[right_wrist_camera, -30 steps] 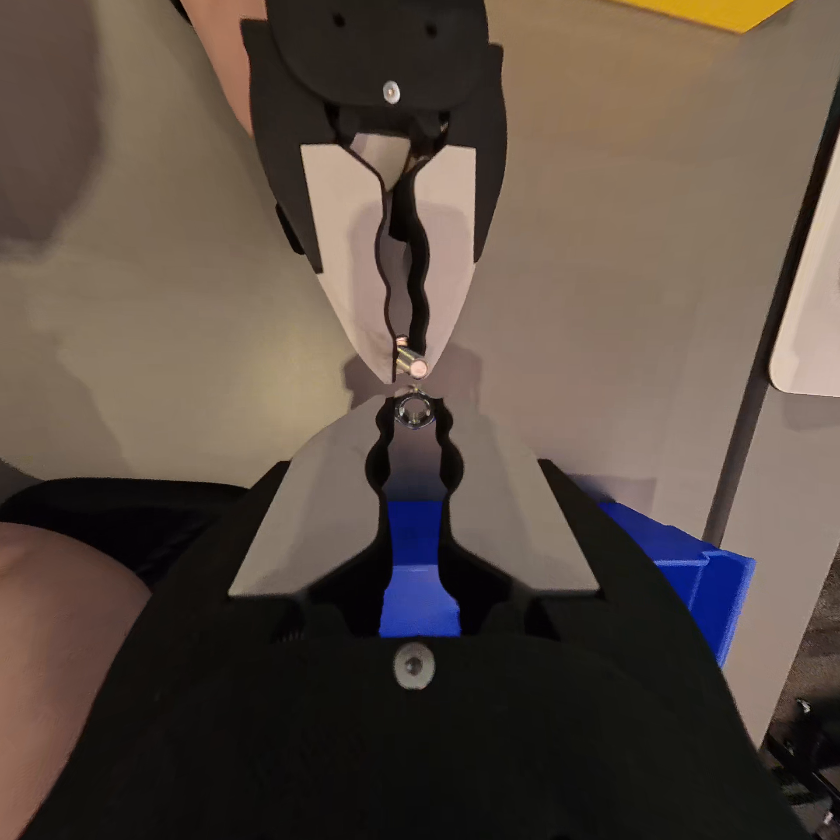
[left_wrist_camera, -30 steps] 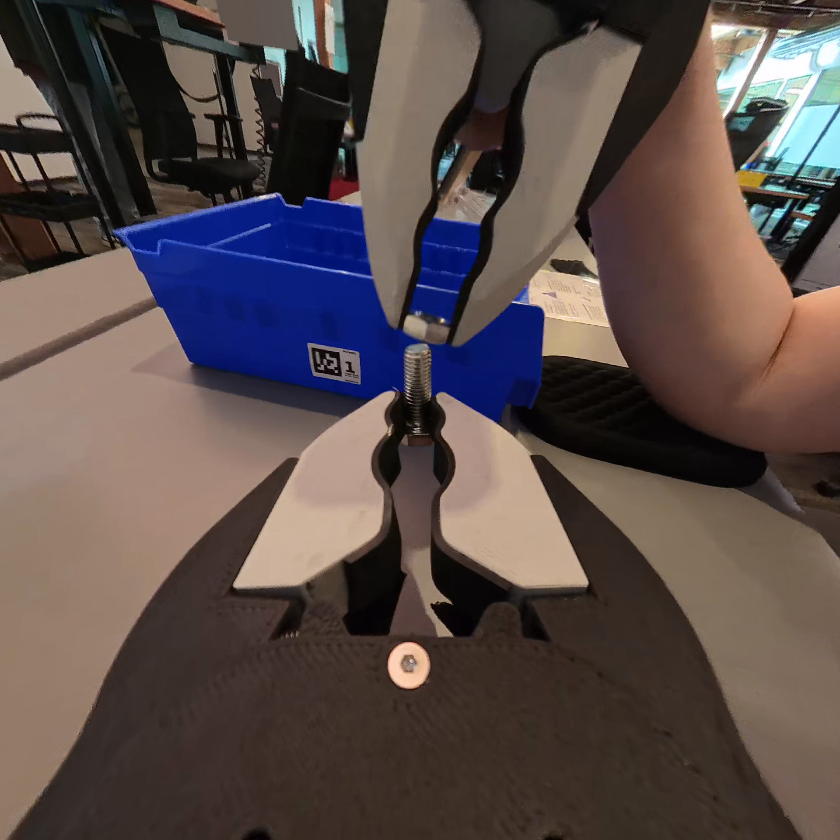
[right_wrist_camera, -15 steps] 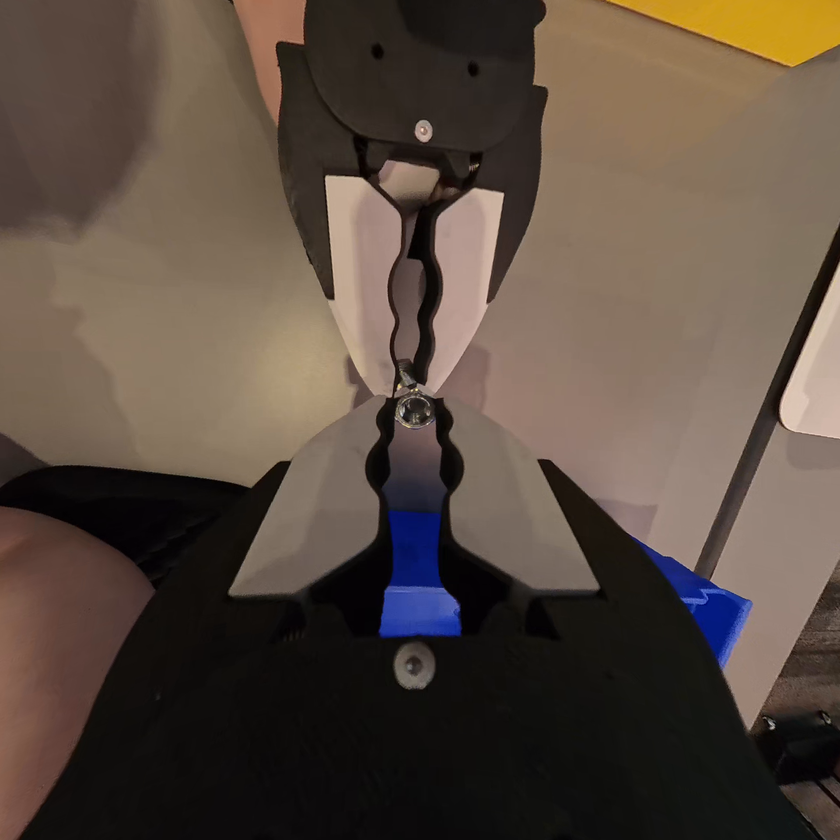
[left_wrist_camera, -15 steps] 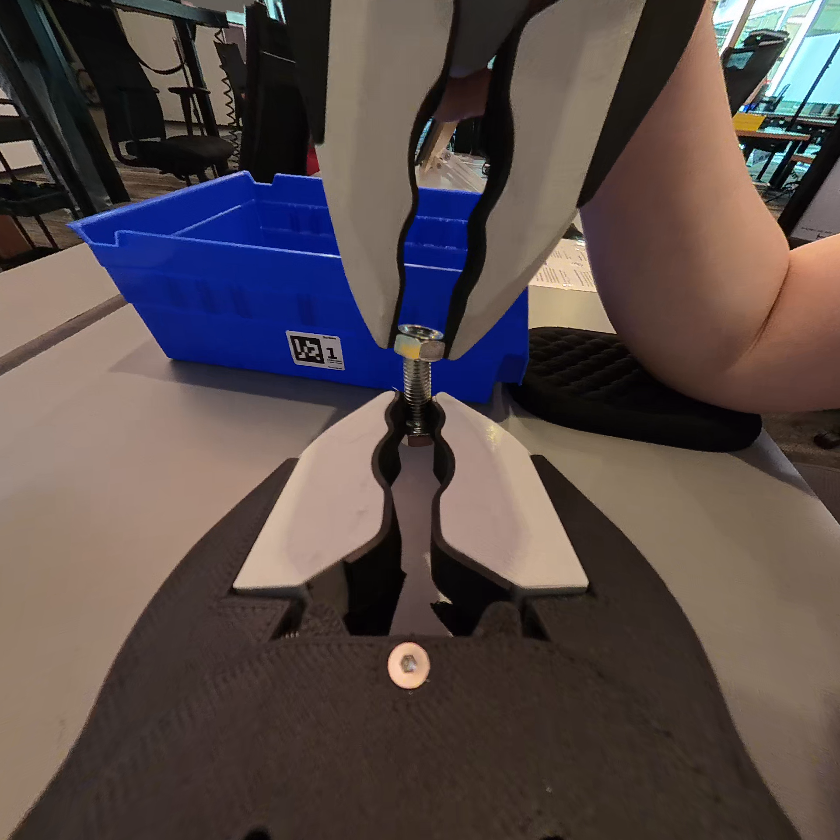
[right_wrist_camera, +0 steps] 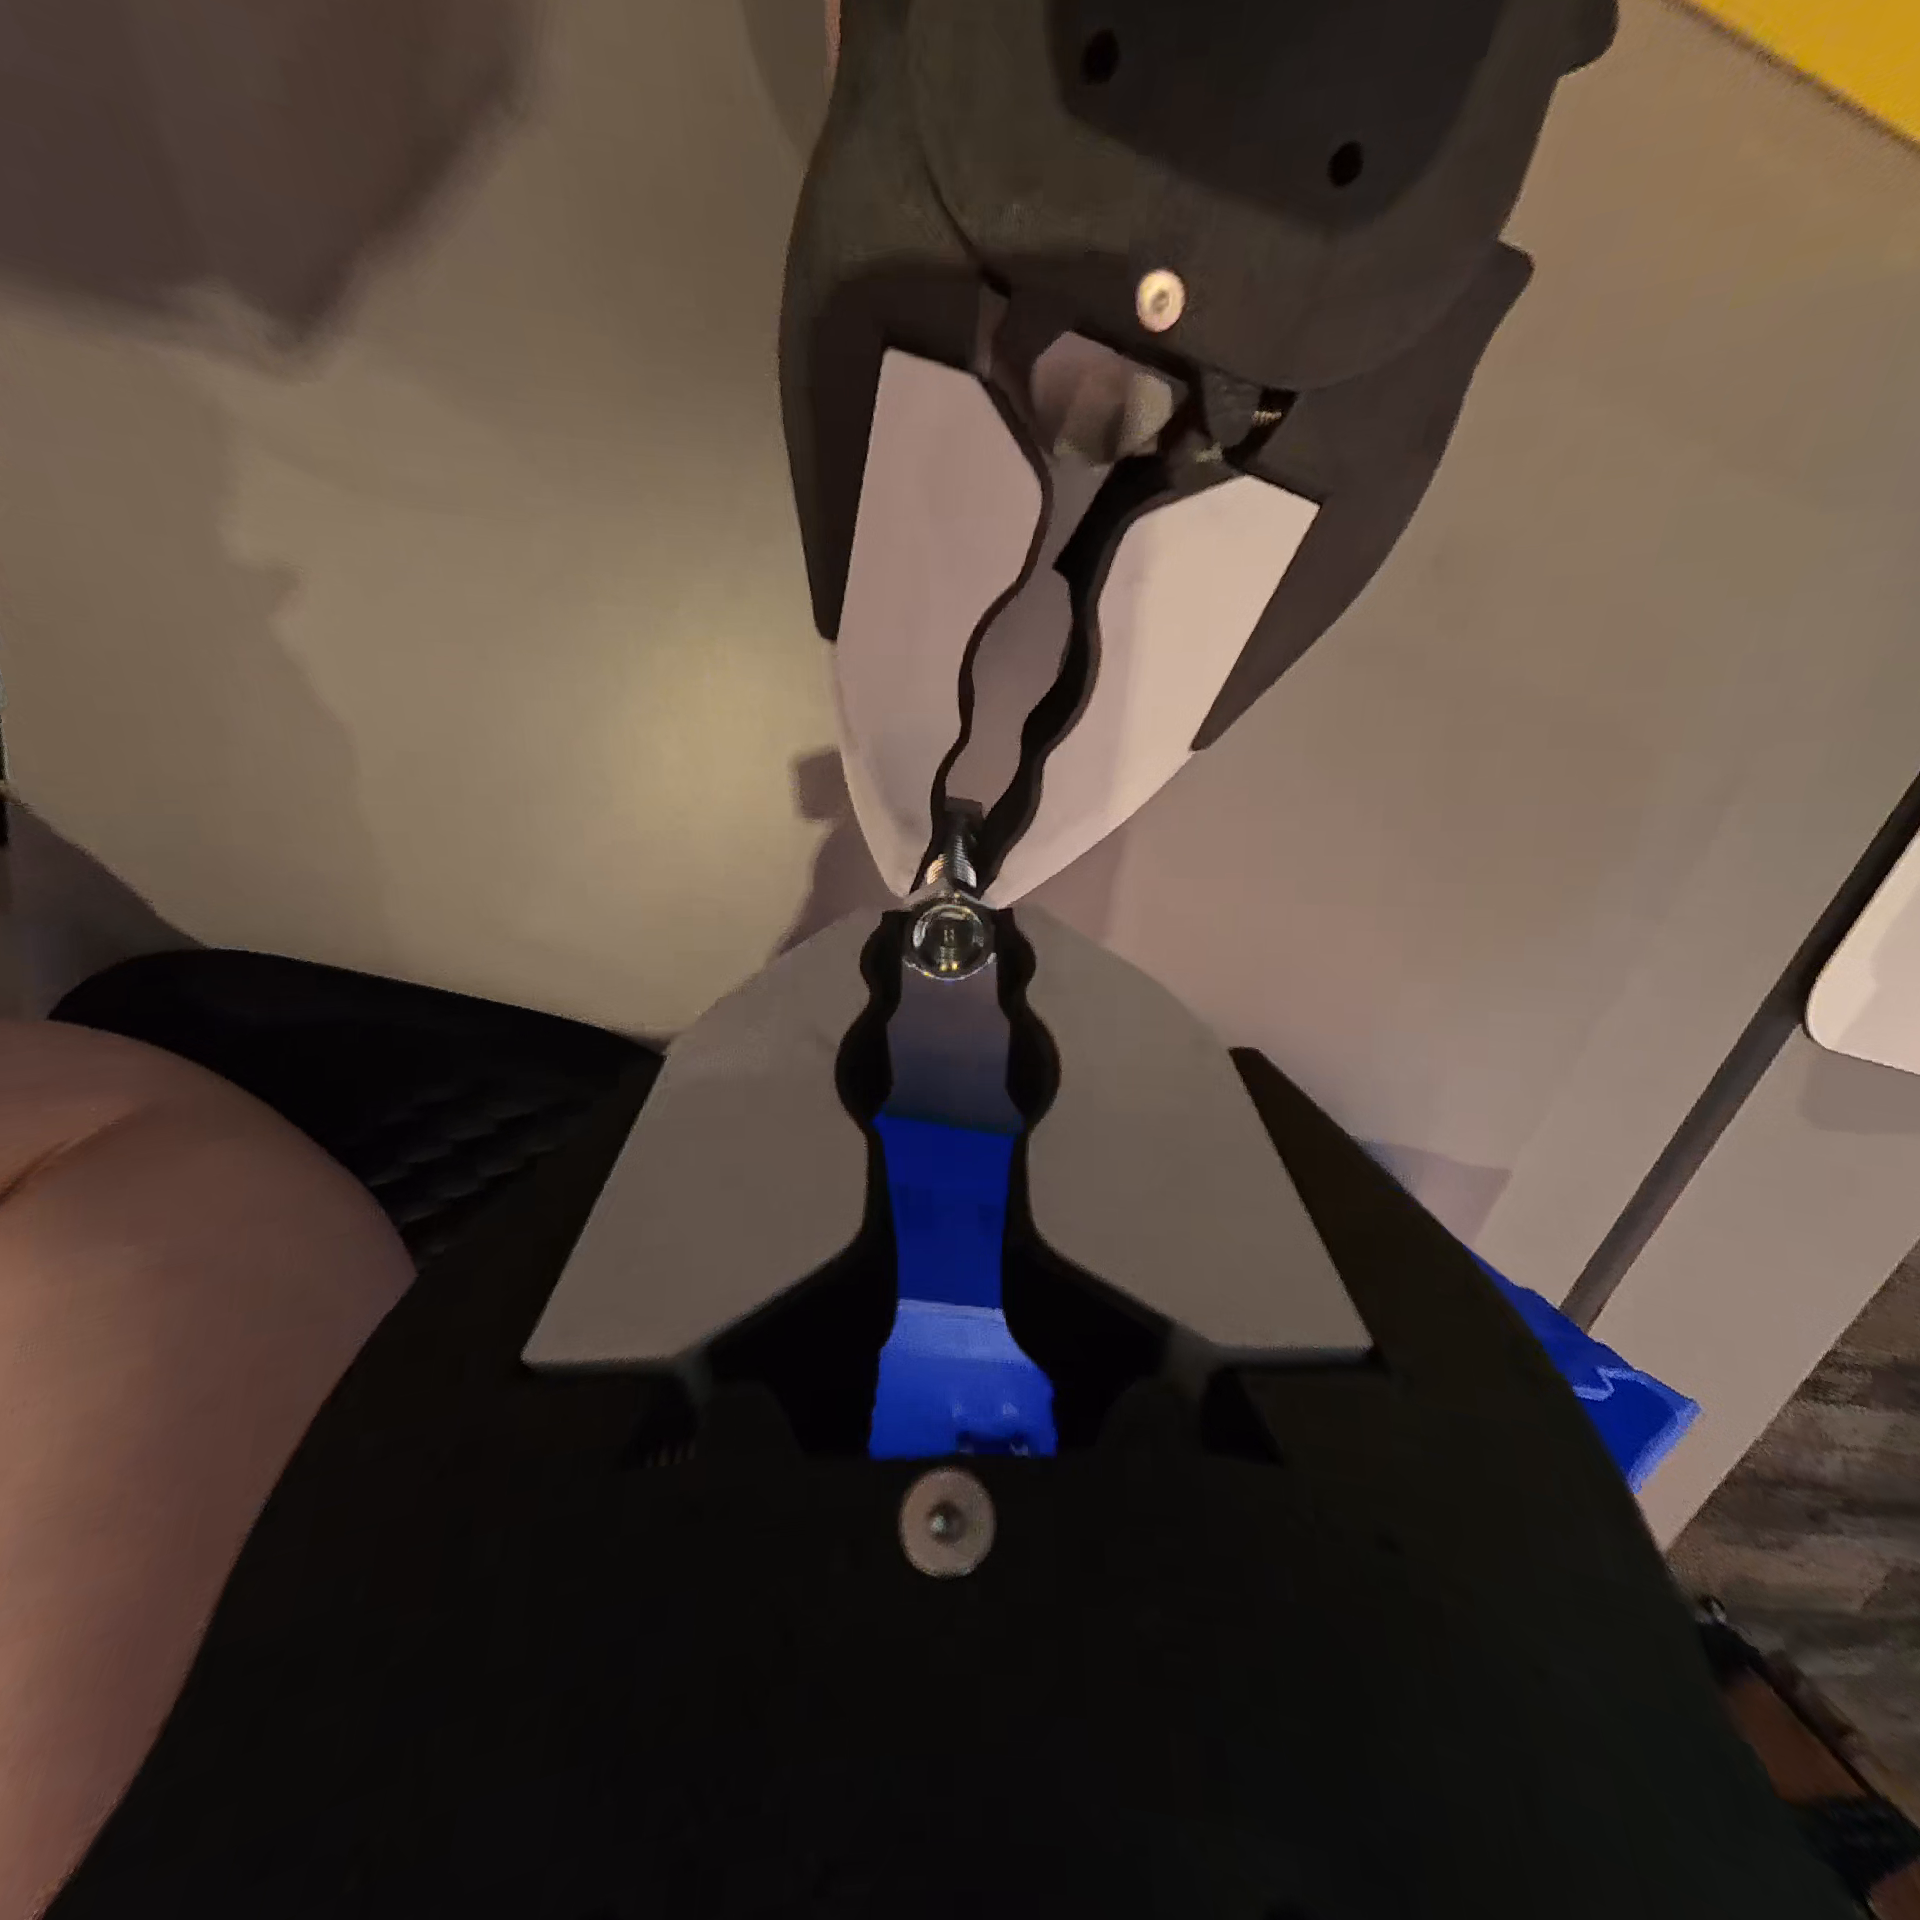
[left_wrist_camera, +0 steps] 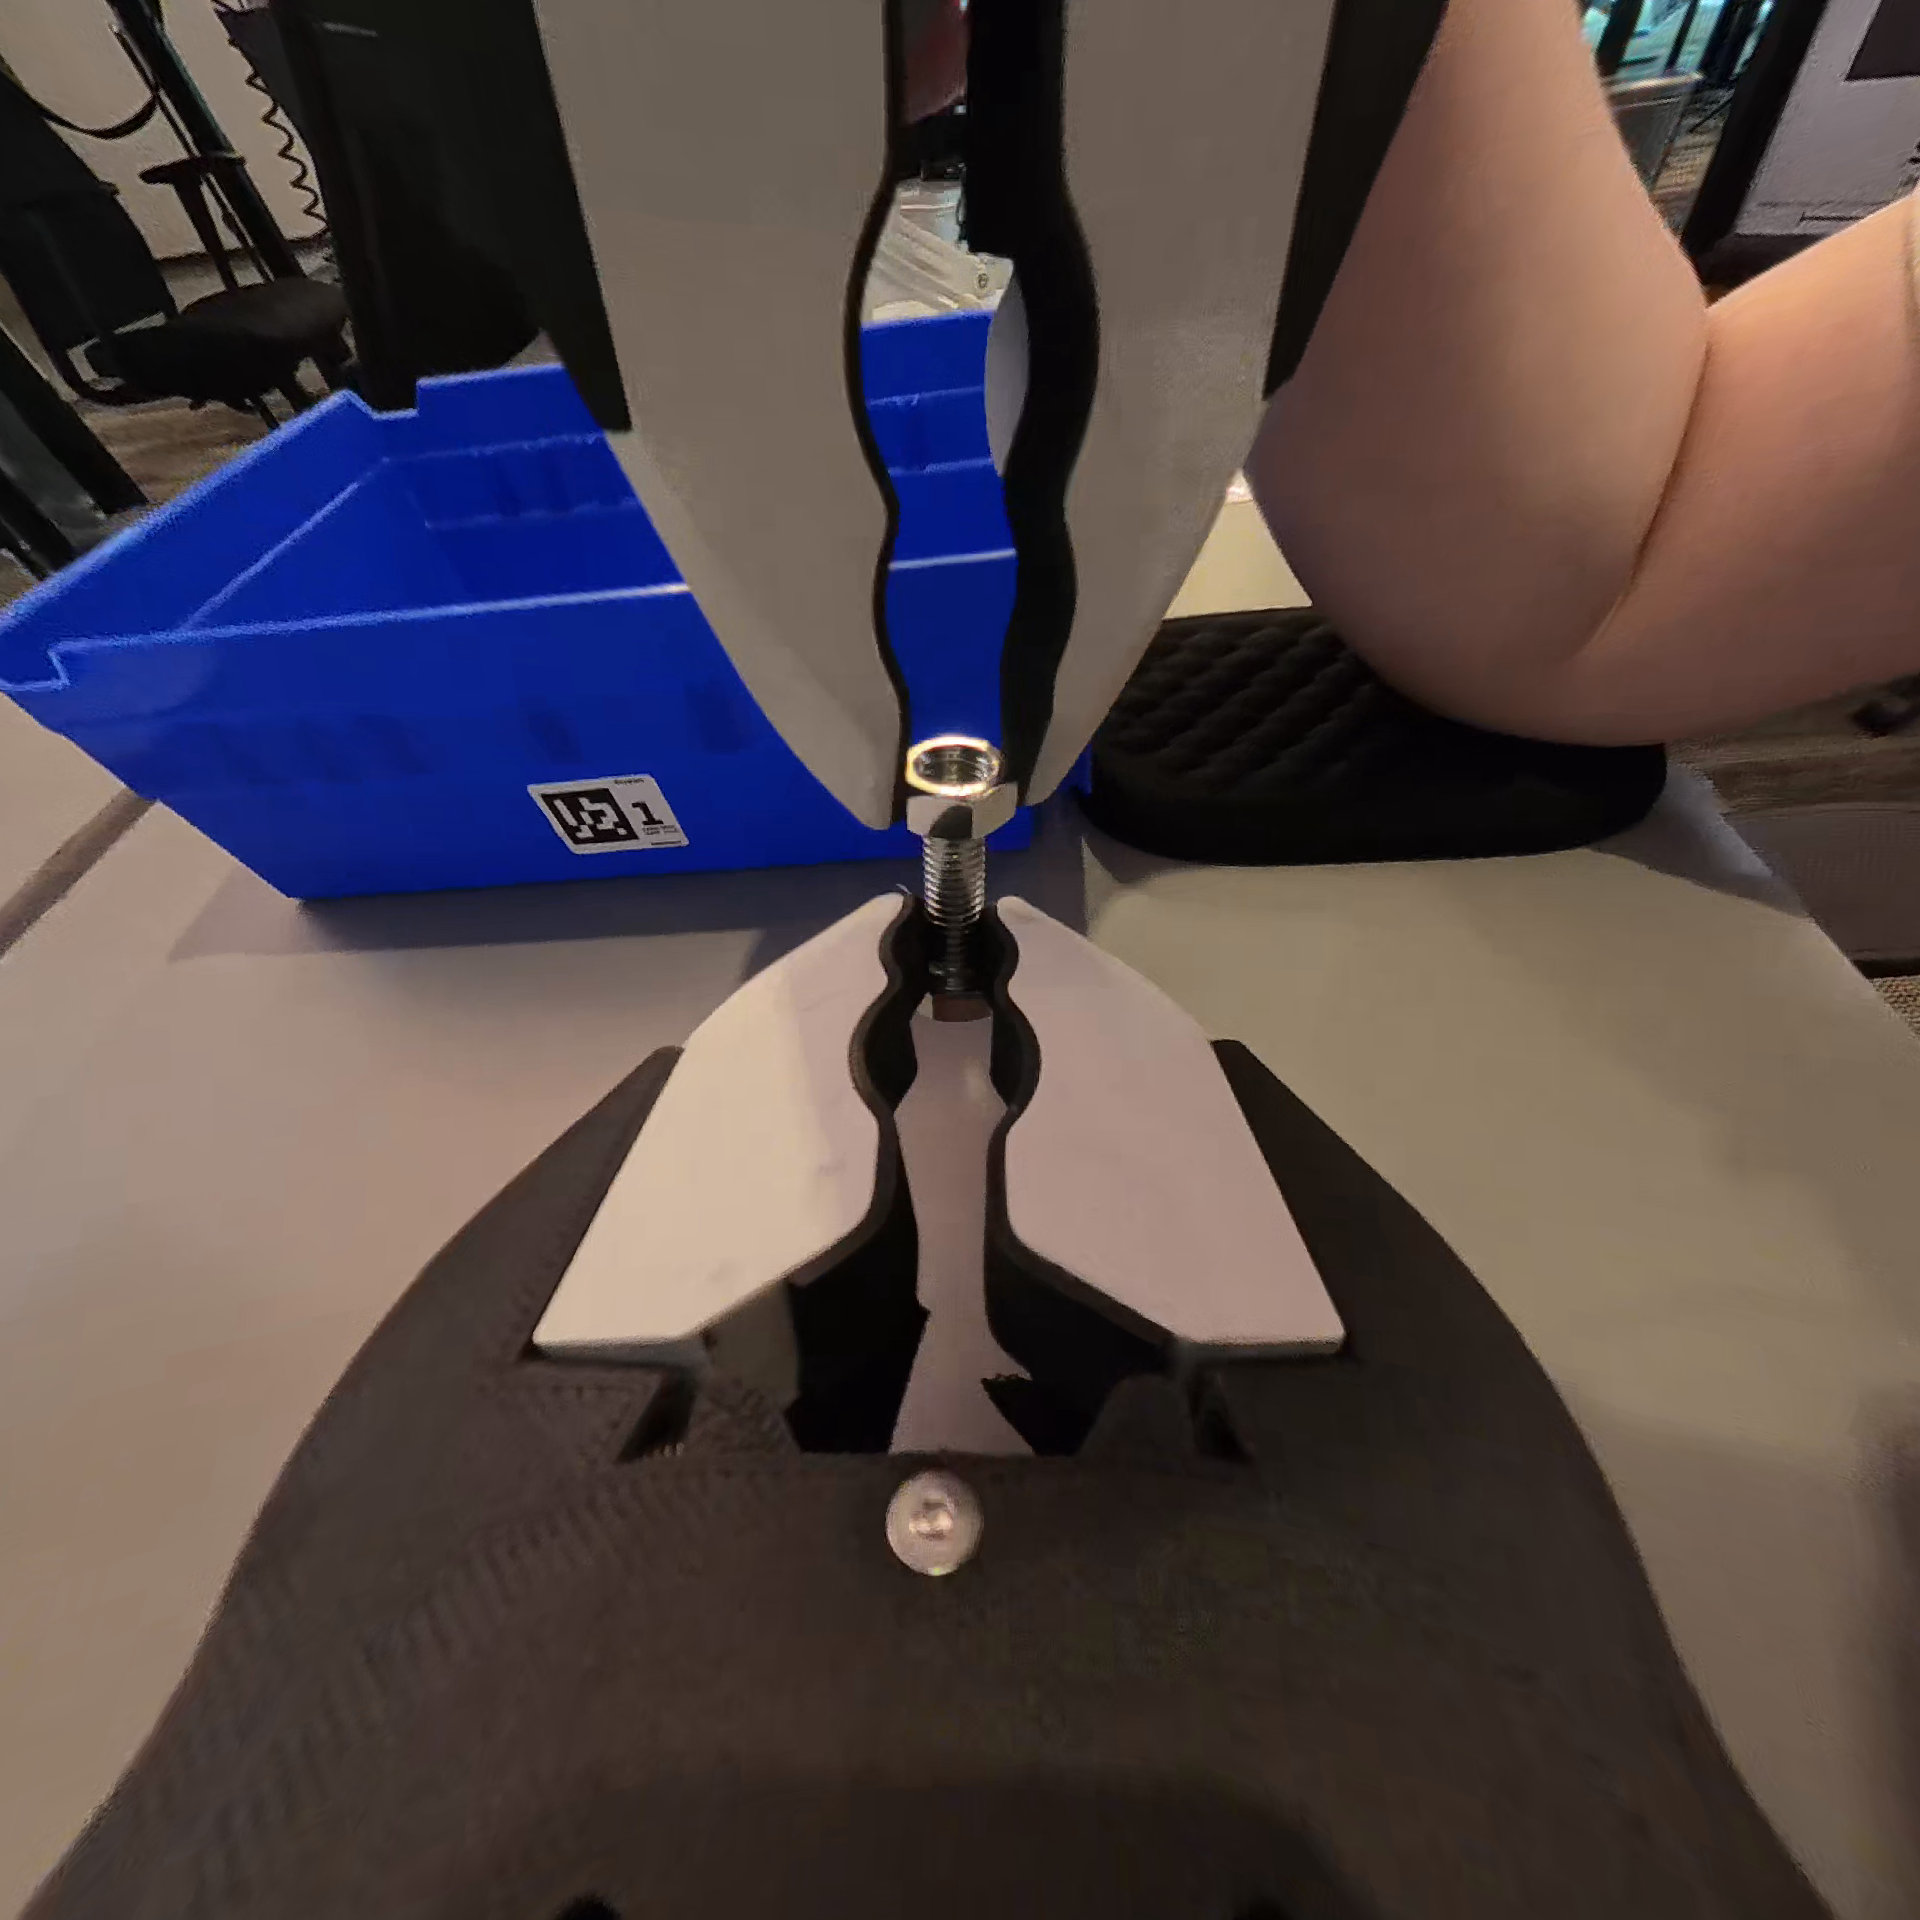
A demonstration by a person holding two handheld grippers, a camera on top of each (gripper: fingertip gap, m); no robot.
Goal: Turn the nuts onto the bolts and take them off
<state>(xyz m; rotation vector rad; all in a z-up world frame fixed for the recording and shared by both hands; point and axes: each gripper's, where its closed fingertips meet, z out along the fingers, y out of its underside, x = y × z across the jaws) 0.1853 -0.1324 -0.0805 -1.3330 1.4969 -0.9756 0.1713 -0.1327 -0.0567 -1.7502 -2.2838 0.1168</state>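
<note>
Steel on steel is meeting now: the small silver hexagonal steel nut point(left_wrist_camera: 952, 792) is sitting on the tip of the upright threaded silver steel bolt point(left_wrist_camera: 947, 896), above the grey table point(left_wrist_camera: 312, 1091) and in front of the blue plastic bin point(left_wrist_camera: 447, 686). The right gripper point(left_wrist_camera: 954, 800) is pinching the nut at its tips, and the left gripper point(left_wrist_camera: 948, 935) is clamping the bolt's lower part. I am judging the nut should be staying level while turning gently, otherwise the thread may be crossing. Both parts are looking bright and clean.
</note>
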